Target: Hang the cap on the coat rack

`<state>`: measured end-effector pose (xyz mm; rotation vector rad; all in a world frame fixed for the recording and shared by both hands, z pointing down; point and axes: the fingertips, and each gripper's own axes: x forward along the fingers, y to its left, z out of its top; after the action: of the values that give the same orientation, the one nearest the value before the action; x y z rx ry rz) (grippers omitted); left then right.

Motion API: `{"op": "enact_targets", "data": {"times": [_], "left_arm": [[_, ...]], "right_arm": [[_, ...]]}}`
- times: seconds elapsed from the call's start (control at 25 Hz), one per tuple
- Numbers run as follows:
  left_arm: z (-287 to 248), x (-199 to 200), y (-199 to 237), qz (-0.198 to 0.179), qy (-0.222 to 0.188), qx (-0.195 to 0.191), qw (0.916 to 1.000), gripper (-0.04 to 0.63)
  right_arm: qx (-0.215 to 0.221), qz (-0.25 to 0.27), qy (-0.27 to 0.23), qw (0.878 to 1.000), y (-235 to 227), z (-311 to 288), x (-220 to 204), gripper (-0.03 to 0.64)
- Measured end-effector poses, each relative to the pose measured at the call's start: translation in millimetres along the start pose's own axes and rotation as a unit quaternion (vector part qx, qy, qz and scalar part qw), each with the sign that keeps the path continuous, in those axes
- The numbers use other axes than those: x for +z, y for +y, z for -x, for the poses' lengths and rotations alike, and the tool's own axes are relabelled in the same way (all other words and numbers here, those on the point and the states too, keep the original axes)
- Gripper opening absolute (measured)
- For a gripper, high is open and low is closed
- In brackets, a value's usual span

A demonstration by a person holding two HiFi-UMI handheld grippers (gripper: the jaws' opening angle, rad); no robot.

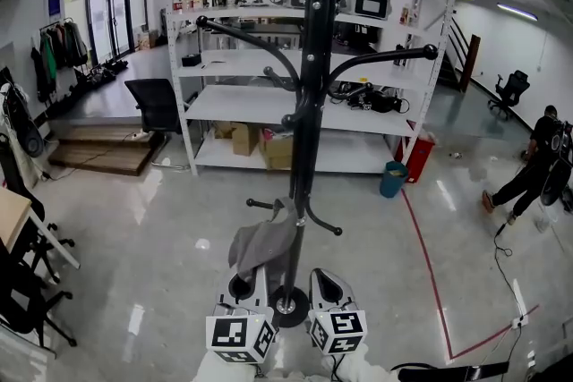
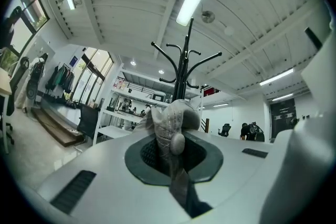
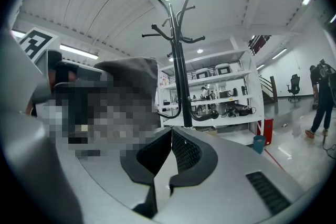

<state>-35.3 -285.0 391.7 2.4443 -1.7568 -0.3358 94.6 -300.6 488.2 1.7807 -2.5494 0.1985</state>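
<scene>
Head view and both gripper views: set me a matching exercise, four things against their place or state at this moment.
Things:
1. cap
2. coat rack
3. right gripper
4. teal bin

Place or state:
A. jaws together, nothing between them
B. standing upright, straight ahead
C. clamped in the left gripper's jaws
D. beside the white shelving's right foot

Pairs: 1-C, 2-B, 3-A, 4-D

Grey cloth cap [image 1: 265, 244]: soft, matt, stitched seams. Black metal coat rack [image 1: 310, 94]: smooth, glossy. Pale floor [image 1: 170, 228]: polished, mirror-like sheen. White shelving unit [image 1: 233, 103]: painted metal.
</scene>
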Motion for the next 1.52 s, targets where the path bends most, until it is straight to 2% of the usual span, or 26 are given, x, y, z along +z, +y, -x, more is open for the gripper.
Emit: {"op": "enact_targets", "data": {"times": [0.44,0.84,1.08,1.52], "left_arm": [[0,87,-3,-0.026,-0.094,-0.017,0.9951,0.014],[1,120,-9,-0.02,-0.132,-0.026,0.9907,0.014],[-5,147,-15,-0.03,-0.163,-0.034,0.9856,0.014],[-23,164,-19,-0.039,-0.169,-0.036,0.9842,0.014]], "right_arm": [[0.007,-0.011,0.015,1.0,10,5,-14,0.011],[-0.004,-0.015,0.013,1.0,3,7,-11,0.011],[-0.003,-0.016,0.007,1.0,2,4,-9,0.011],[-0.01,-0.02,0.003,1.0,-2,3,-5,0.011]]}}
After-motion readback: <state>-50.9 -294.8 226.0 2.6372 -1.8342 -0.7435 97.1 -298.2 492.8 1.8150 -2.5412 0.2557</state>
